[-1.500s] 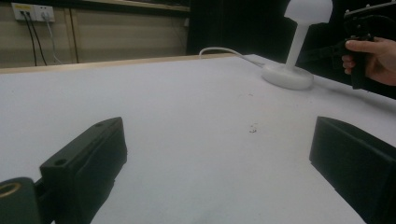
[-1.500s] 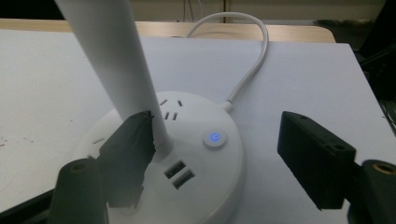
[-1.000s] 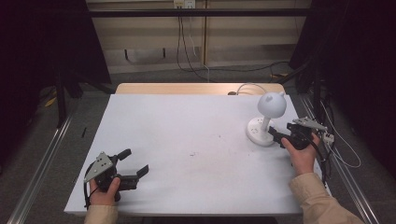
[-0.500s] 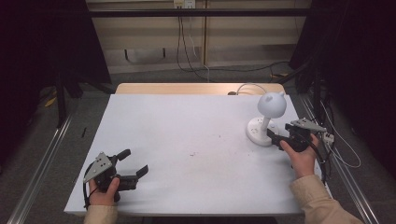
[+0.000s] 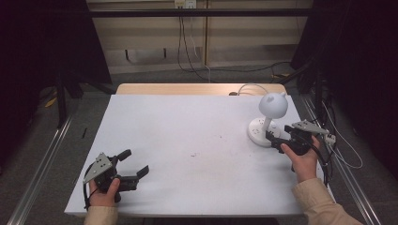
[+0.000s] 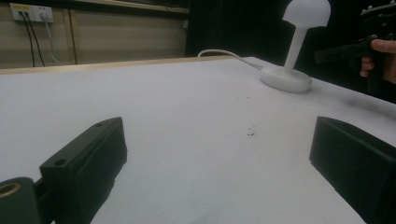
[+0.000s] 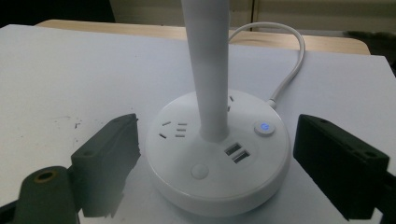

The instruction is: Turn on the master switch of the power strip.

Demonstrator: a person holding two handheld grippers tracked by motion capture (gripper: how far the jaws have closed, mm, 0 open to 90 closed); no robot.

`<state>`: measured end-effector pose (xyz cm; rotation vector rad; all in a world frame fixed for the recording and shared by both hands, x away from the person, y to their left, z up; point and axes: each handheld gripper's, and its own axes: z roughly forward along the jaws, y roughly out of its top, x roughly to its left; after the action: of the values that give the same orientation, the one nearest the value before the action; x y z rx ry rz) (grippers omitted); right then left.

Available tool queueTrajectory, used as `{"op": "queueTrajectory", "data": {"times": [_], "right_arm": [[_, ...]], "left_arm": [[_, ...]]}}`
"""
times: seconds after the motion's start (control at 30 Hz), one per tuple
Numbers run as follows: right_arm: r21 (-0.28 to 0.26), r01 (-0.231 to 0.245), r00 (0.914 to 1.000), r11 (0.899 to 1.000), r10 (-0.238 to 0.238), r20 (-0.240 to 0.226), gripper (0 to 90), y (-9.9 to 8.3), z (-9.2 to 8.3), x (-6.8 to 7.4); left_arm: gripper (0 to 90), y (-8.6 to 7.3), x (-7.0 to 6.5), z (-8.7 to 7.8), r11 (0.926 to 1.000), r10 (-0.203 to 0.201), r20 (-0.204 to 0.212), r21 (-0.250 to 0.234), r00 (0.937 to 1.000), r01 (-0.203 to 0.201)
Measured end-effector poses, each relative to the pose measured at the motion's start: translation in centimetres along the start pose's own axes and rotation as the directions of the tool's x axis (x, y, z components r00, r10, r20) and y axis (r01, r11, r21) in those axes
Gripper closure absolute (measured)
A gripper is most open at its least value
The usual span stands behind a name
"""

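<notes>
My right gripper gapes wide, its jaws straddling the base of the white lamp at the table's far right, holding nothing. My left gripper rests open and empty. Next, probably, I press a base button.

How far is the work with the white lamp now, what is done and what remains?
Done: the right gripper has reached the lamp base, its open jaws flanking it. In hand: nothing is gripped or pressed yet. Left: probably a button on the base. The left gripper sits open, far off.
</notes>
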<state>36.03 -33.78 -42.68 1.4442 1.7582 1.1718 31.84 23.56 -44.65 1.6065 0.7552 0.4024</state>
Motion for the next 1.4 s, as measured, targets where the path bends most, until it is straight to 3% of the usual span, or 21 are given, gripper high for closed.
{"op": "queueTrajectory", "data": {"times": [1.4], "right_arm": [[-0.031,0.008,0.9939,0.999,-0.011,-0.109,14.2,-2.2,-2.5,2.5]], "left_arm": [[3.5,0.0,0.0,-0.1,1.0,-0.001,-0.006,0.004,1.0,0.001]]}}
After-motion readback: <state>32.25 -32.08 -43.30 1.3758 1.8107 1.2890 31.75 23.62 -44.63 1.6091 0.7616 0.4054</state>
